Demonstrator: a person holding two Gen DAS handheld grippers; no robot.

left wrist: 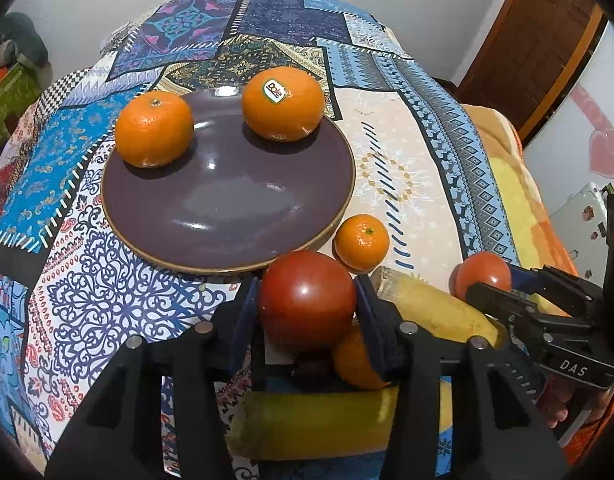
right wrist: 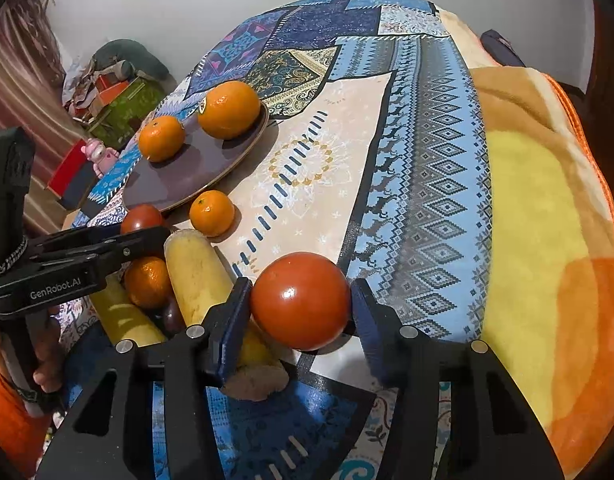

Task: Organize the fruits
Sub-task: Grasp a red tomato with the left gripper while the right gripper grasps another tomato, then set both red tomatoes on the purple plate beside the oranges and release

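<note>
Tomatoes — one clamped in each claw, left [left wrist: 307,304], right [right wrist: 301,300] — bananas [left wrist: 435,308], oranges crowding beside, plate [left wrist: 227,216] beyond.

Patchwork tablecloth [left wrist: 87,280] – yellow-orange blanket [right wrist: 547,240], pink toy figure [right wrist: 101,154]

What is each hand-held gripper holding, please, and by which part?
Each holds a tomato by its sides: left hand-held gripper, left tomato; right hand-held gripper, right tomato.
</note>
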